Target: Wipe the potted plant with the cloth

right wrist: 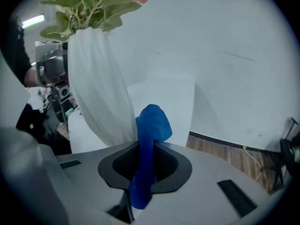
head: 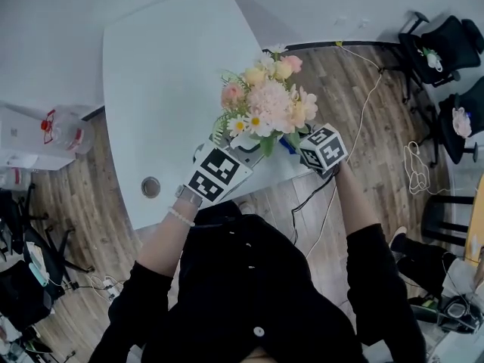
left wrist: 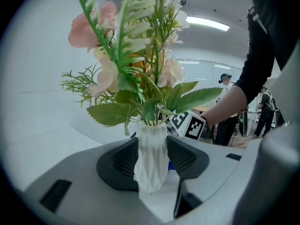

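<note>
The potted plant is a white faceted vase (left wrist: 151,156) holding pink, peach and white artificial flowers (head: 266,104) with green leaves. It stands near the front edge of the white table (head: 166,74). My left gripper (left wrist: 151,162) is shut on the vase, one pad on each side of its body. In the head view the flowers hide the vase, and the left gripper (head: 240,146) reaches in under them. My right gripper (right wrist: 146,165) is shut on a blue cloth (right wrist: 150,135), whose bunched end sticks up right beside the vase (right wrist: 96,88); I cannot tell whether it touches.
The table's front edge runs just under both grippers, with wooden floor below. A round cable hole (head: 150,187) sits in the table at the left. A water jug (head: 66,131) stands on the floor at the left; black chairs (head: 446,51) and cables (head: 414,169) are at the right.
</note>
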The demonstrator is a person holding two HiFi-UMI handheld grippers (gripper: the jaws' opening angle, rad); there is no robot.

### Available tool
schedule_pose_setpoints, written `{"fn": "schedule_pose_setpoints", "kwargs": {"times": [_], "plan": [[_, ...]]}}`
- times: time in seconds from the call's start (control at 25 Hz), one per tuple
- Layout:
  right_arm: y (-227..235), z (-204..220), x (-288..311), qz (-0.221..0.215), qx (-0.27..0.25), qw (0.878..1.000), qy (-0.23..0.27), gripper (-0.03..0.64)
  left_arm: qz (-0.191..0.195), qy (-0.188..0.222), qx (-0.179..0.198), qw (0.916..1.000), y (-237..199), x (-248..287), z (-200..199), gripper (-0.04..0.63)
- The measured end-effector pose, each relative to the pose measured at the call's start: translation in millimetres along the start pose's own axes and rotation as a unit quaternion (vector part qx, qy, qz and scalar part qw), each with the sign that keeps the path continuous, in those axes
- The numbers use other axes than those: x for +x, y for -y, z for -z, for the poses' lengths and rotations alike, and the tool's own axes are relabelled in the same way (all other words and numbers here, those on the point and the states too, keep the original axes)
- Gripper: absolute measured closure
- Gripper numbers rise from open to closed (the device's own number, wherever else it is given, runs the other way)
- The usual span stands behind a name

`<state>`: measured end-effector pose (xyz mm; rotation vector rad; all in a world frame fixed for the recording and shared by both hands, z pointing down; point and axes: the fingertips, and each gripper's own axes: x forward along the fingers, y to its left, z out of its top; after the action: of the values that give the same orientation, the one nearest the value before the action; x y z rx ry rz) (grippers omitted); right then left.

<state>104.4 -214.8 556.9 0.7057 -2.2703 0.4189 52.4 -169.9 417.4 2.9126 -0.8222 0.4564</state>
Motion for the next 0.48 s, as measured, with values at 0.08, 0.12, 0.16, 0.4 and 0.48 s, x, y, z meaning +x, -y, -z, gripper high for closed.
{"fn": "schedule_pose_setpoints", "kwargs": {"times": [0.08,0.12,0.16,0.4,0.48], "plan": [[-7.4,-4.1,2.9,-0.04,-0.044,0.998,-0.016,0.535,0.001,0.0,0.0,1.0,-0.9,0.4,0.3,0.391],[-9.3,-5.7,3.2,-0.053,-0.058,0.997,-0.021,0.535,0.001,0.0,0.0,1.0,-1.1,0.7,0.5,0.391],[-10.1,-7.2,2.8,-0.062,-0.067,0.995,-0.026,0.535,0.002,0.001,0.0,1.0,-1.0,1.0,0.7,0.391],[-6.8,-22.0,-6.2,-0.08,-0.061,0.995,-0.009,0.535,0.005,0.001,0.001,1.0,-2.4,1.4,1.9,0.39],[-5.7,-29.6,-10.9,-0.079,-0.045,0.996,0.01,0.535,0.007,0.002,0.001,1.0,-2.3,1.8,2.1,0.391]]}}
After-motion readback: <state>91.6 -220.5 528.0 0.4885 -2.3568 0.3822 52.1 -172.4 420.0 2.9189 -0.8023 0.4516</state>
